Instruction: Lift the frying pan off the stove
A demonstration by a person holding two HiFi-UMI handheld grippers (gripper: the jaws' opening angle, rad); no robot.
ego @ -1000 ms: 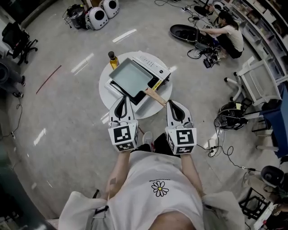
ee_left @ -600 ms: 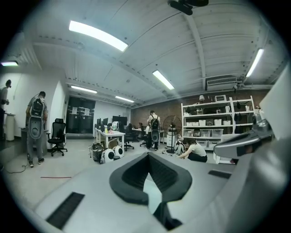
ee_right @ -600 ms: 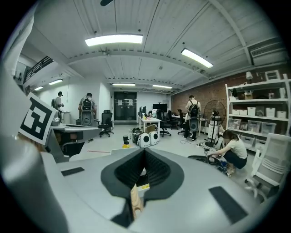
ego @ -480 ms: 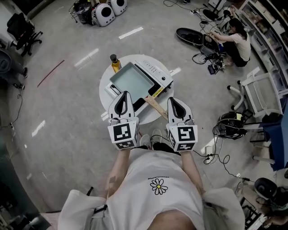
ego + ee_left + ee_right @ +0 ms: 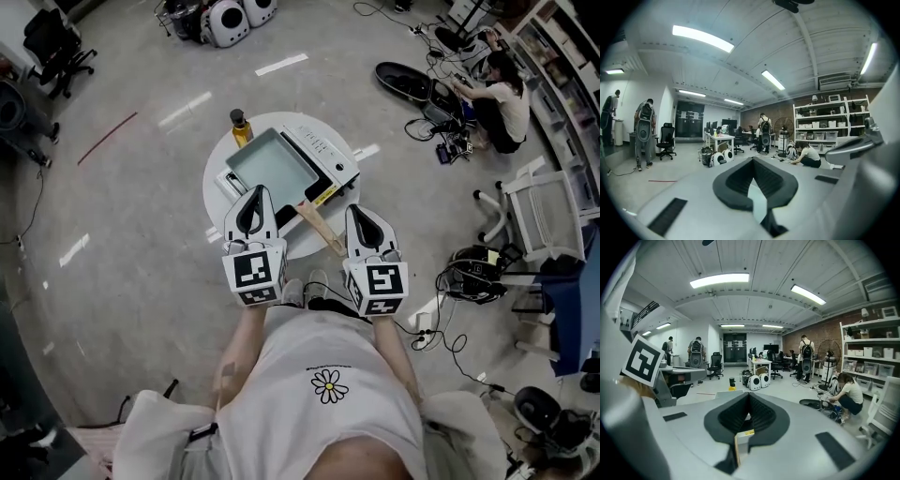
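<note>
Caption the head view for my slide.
Left gripper and right gripper, both shut, flank the wooden handle of a frying pan sitting on a stove on a round table.

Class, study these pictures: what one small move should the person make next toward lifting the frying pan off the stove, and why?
Probably open the right tool and ease it left onto the wooden handle. Its jaws are shut with nothing between them, the handle lies just beside it, untouched, and the frying pan sits on the stove.

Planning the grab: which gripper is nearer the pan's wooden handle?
Right. The right gripper sits beside the wooden handle, on its right; the left gripper is farther, on its left.
</note>
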